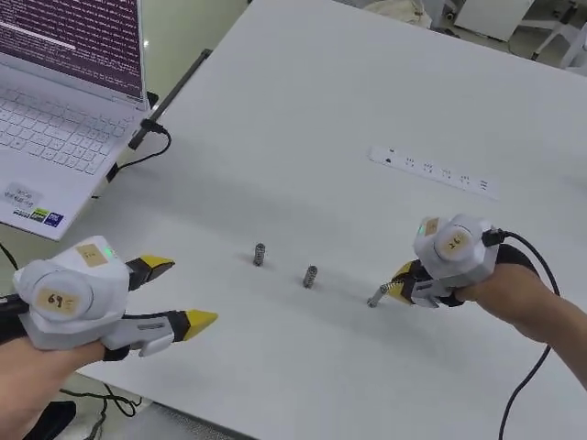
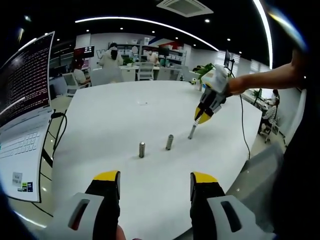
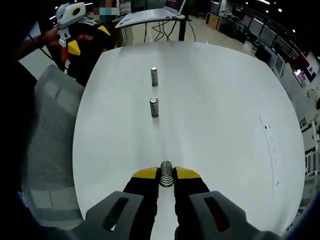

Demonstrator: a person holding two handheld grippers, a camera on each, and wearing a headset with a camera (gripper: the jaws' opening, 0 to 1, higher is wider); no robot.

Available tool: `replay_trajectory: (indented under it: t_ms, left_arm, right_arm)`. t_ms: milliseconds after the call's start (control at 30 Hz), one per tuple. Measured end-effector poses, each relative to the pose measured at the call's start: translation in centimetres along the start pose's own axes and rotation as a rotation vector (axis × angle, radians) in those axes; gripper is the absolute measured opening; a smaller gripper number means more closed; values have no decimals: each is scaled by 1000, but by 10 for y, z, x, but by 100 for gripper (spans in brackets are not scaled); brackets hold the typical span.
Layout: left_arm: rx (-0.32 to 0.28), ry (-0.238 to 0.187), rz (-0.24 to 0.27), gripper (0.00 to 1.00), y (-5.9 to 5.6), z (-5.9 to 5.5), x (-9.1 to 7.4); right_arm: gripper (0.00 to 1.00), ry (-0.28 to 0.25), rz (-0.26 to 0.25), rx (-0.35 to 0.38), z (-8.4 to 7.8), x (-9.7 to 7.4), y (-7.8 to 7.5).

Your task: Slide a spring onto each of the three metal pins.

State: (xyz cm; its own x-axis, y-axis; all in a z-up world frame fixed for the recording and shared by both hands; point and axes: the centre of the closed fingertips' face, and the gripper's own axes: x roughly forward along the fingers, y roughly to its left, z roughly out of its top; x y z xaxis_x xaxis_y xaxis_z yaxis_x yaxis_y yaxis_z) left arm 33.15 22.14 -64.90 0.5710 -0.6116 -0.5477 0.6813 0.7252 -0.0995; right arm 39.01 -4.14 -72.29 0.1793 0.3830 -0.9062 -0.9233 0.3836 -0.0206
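The head view looks steeply down on the white table [image 1: 321, 110]. Both gripper views sit low, facing across it from opposite ends. All three share the two standing pins [image 1: 260, 255].

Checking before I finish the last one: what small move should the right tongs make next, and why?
Probably tilt the right tongs upright and lower, to stand the piece. They are shut on a coiled silver metal spring, with a thin metal pin slanting from it toward the white table, while two spring-covered pins already stand upright.
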Motion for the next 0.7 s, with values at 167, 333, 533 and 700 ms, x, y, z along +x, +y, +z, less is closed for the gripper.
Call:
replay_trajectory:
  t_ms: [167,333,533,700]
  left_arm:
    - [-3,3,3,51,1,-2,-1]
    - [-5,4,4,51,2,-2,-2]
    - [-6,6,4,51,2,-2,-1]
    - [-3,1,1,52,2,3,2]
  right_arm:
    - [9,14,6,-13,1,4,0]
    - [9,36,13,-36,1,10,2]
    - [9,58,18,-65,0,17,3]
    - [9,57,23,-62,1,23,3]
